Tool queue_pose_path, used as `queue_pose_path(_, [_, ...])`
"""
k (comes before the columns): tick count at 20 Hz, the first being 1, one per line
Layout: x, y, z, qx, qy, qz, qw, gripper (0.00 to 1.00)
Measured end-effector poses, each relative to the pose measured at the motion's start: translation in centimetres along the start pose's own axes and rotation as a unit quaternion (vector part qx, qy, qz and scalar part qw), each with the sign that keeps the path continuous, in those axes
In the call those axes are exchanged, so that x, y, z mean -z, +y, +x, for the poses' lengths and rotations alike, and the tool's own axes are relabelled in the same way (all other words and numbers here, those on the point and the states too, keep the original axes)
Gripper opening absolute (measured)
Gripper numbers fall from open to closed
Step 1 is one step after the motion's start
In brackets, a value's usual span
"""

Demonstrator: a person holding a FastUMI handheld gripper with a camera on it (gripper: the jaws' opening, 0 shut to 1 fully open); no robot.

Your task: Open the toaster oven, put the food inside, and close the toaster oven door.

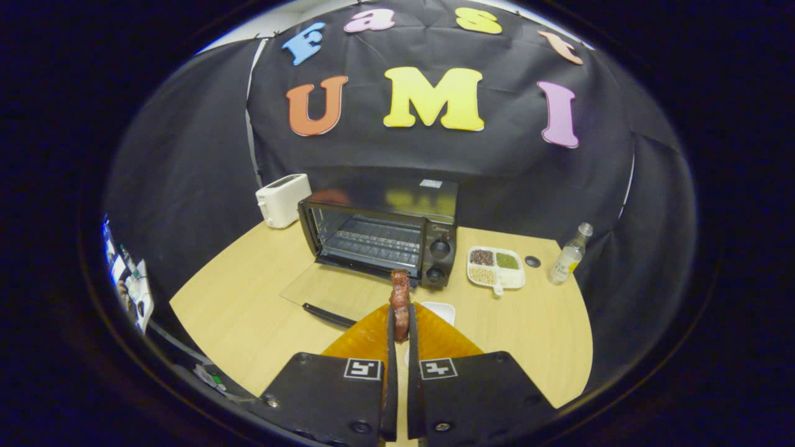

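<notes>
Tool (400, 323) pinches the food (400, 298) between both fingers — open toaster oven (379, 239) just beyond.

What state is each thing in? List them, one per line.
toaster oven: door folded down open, rack bare
food: gripped, raised, short of the oven
gripper: shut on the food
white toaster: upright, beside the oven
bottle: upright, capped
divided dish: three compartments filled

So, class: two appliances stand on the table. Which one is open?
The black toaster oven: its glass door lies folded down, showing the rack. The white toaster beside it has no door.
</notes>
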State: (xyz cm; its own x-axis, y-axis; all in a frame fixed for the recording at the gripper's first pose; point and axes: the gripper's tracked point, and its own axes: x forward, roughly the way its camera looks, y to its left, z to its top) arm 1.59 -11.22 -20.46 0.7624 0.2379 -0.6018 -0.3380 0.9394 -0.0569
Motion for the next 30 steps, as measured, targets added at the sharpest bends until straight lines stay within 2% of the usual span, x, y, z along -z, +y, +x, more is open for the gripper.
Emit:
queue_pose_path(3, [-0.5, 2.4, 2.0, 0.008, -0.033, 0.012, 0.999, 0.09])
queue_pose_path(9, [0.6, 5.6, 9.3, 0.006, -0.064, 0.069, 0.996, 0.10])
queue_pose_path(12, [0.2, 6.1, 12.3, -0.001, -0.087, 0.135, 0.987, 0.09])
queue_pose_path(15, [-0.3, 7.4, 15.3, -0.031, -0.099, 0.182, 0.978, 0.09])
queue_pose_path(19, [-1.4, 8.0, 18.9, -0.048, -0.117, 0.257, 0.958, 0.09])
queue_pose_path(26, [-4.5, 8.8, 23.5, -0.075, -0.150, 0.295, 0.941, 0.09])
queue_pose_path(30, [-4.7, 7.7, 27.0, -0.059, -0.129, 0.330, 0.933, 0.09])
